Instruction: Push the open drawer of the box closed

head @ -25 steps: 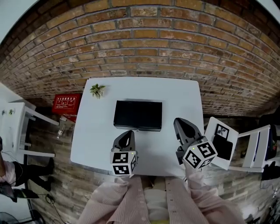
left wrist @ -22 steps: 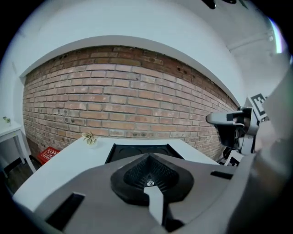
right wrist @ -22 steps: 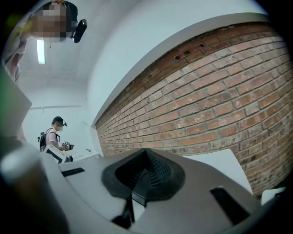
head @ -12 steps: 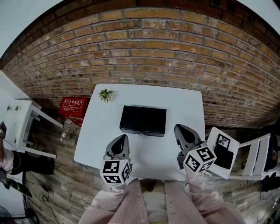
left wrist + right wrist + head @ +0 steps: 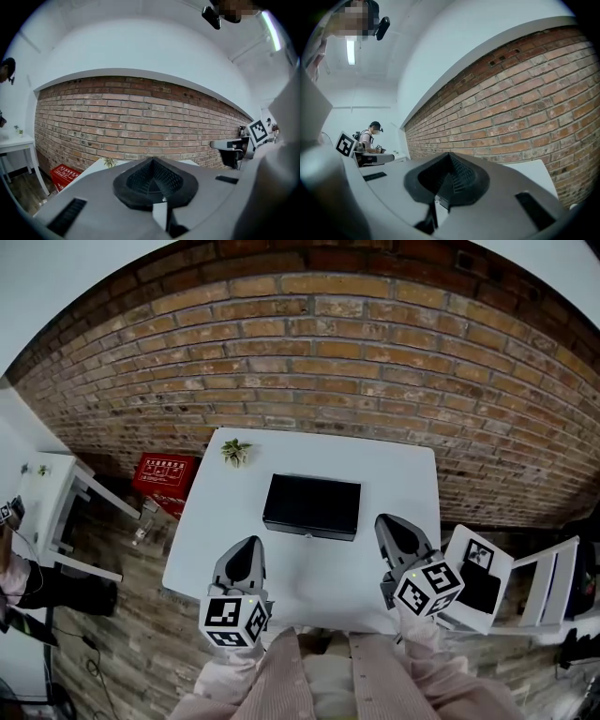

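The black box (image 5: pixel 312 506) lies in the middle of the white table (image 5: pixel 394 470). Its front face looks flush, with a small knob (image 5: pixel 307 533) facing me. My left gripper (image 5: pixel 248 546) hangs near the table's front edge, left of the box and apart from it, shut on nothing. My right gripper (image 5: pixel 386 520) hovers to the right of the box's front corner, also shut and empty. The box is hidden in both gripper views. The left gripper (image 5: pixel 152 160) looks over its own closed jaws at the brick wall. So does the right gripper (image 5: pixel 450 154).
A small potted plant (image 5: pixel 235 452) stands at the table's far left corner. A red box (image 5: pixel 165 473) sits on the floor to the left, by a white side table (image 5: pixel 47 493). A chair with a marker board (image 5: pixel 478 563) stands at the right. The brick wall (image 5: pixel 328 352) runs behind.
My left gripper has drawn back from the box toward me and risen. The right gripper has barely moved. The box looks the same.
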